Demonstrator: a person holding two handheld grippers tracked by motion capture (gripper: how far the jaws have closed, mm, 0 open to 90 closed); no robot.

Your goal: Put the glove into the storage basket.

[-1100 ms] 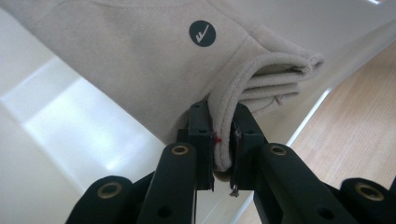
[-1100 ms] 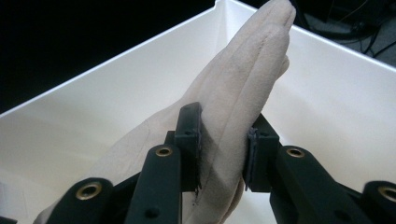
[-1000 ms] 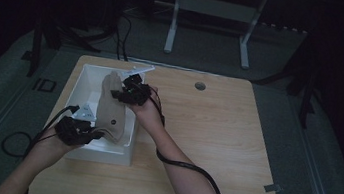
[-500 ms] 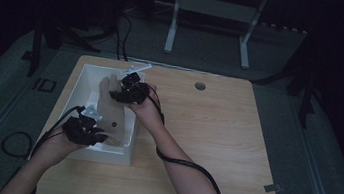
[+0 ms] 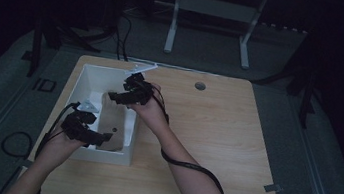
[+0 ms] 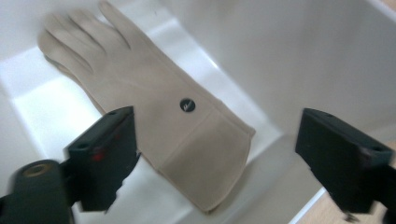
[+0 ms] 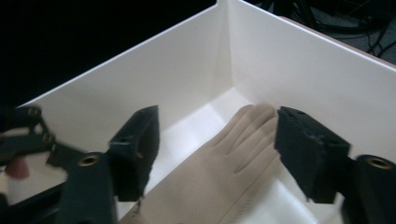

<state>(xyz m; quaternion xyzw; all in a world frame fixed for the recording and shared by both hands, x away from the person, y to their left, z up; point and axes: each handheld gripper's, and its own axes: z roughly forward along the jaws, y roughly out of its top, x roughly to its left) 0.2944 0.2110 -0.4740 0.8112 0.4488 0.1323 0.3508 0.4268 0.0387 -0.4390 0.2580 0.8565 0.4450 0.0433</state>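
Dim room, wooden table (image 5: 213,148) lit from above, a white box (image 5: 93,74) standing at its left side. Inside the box lies a tan leather glove (image 6: 154,112), flat on the floor, cuff toward the left gripper (image 5: 86,130) and fingers toward the right gripper (image 5: 125,93).

The left gripper's jaws have just been opening and now stand wide, one to each side of the cuff, neither pad touching it. The right gripper's jaws have likewise just been opening; the glove's fingertips (image 7: 254,119) lie between and beyond them, untouched.

A second ago both grippers had the glove raised above the box; it has since come down onto the box floor.

Assessment: the glove is released and placed. What appears to remain is withdrawing both grippers clear of the box walls.
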